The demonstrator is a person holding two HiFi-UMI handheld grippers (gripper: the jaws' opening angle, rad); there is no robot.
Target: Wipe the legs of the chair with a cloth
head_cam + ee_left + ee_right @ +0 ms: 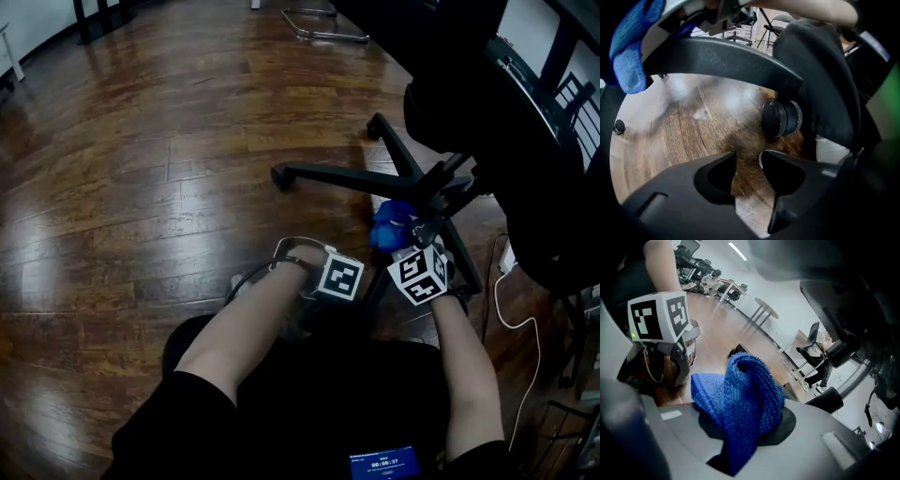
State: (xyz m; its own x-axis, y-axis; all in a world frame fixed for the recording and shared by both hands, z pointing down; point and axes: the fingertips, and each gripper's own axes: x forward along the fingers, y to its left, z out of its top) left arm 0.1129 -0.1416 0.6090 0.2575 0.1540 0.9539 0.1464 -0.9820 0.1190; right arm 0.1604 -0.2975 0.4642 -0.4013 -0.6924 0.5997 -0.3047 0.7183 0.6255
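Right tool (743,430) clamping blue cloth (746,383), glossy dark wood floor (141,187)

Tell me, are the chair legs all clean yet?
Not yet, I think. The right gripper is clamped on the blue cloth, close to the chair's black legs. The left gripper is open and empty near a caster. No leg looks visibly wiped, so the wiping is probably left to do.

The cloth (392,225) in the right gripper (749,430), beside the chair legs (337,173); the left gripper (747,158) just left.
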